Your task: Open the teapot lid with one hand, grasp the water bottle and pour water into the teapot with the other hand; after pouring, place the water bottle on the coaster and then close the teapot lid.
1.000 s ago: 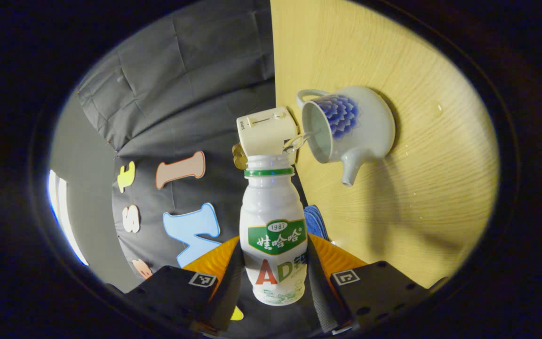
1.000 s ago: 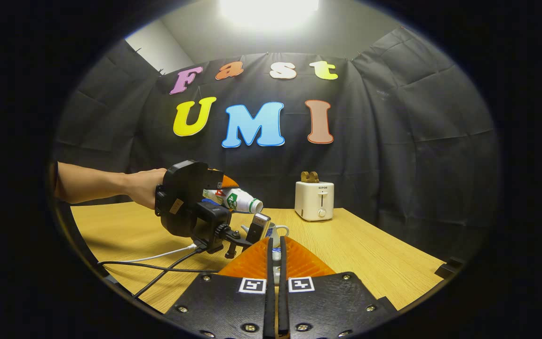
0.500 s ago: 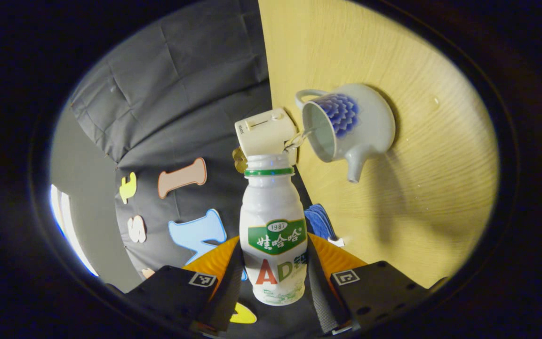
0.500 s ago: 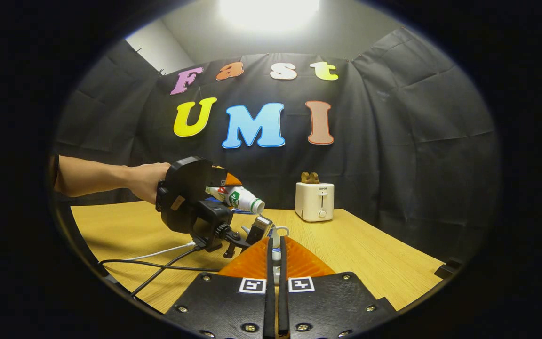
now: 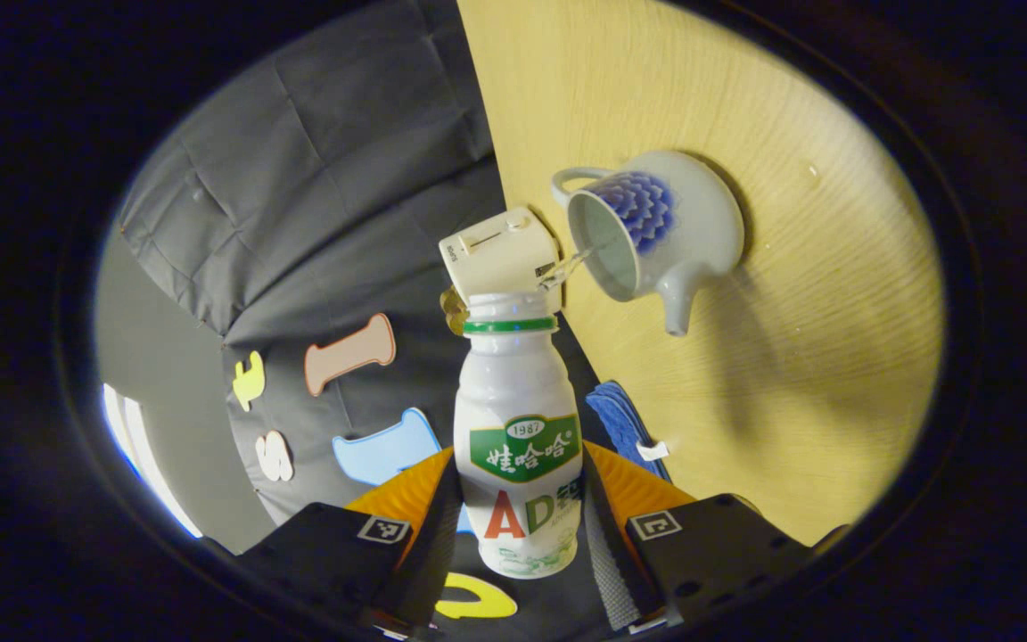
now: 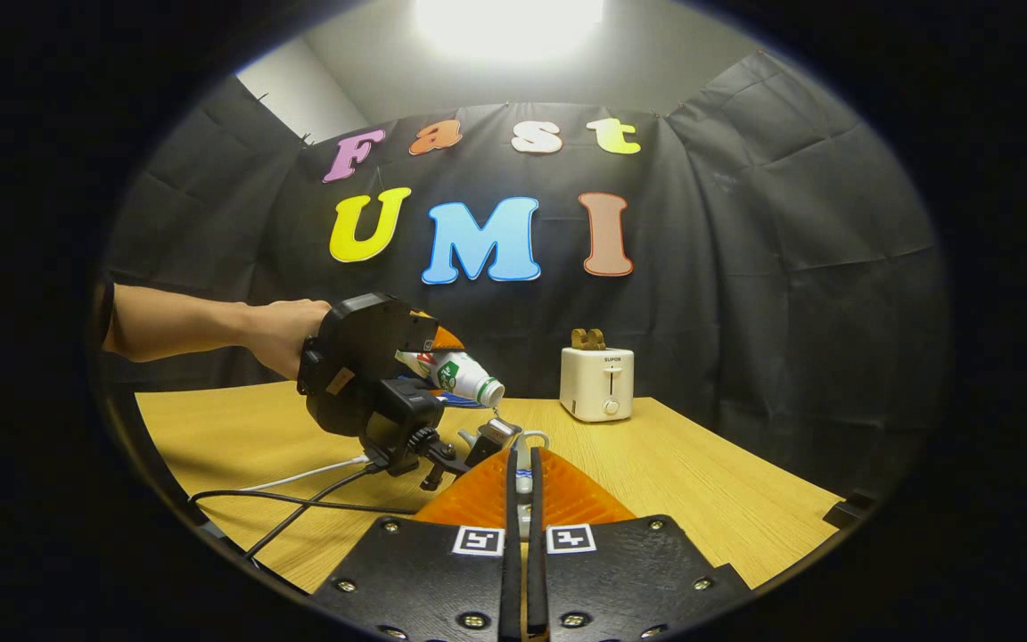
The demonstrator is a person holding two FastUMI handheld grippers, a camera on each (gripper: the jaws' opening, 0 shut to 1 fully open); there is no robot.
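The left gripper [image 5: 518,526], clamped on the bottle [image 5: 518,437], has tipped it steeper over the last second, water streaming into the open teapot [image 5: 656,236] on the table [image 5: 790,374], while the right gripper [image 6: 518,486] pinches something small, likely the lid.

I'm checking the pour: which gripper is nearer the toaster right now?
Left, as far as the views show. The left gripper holds the water bottle tilted with its mouth toward the toaster and over the teapot. The right gripper sits farther back.
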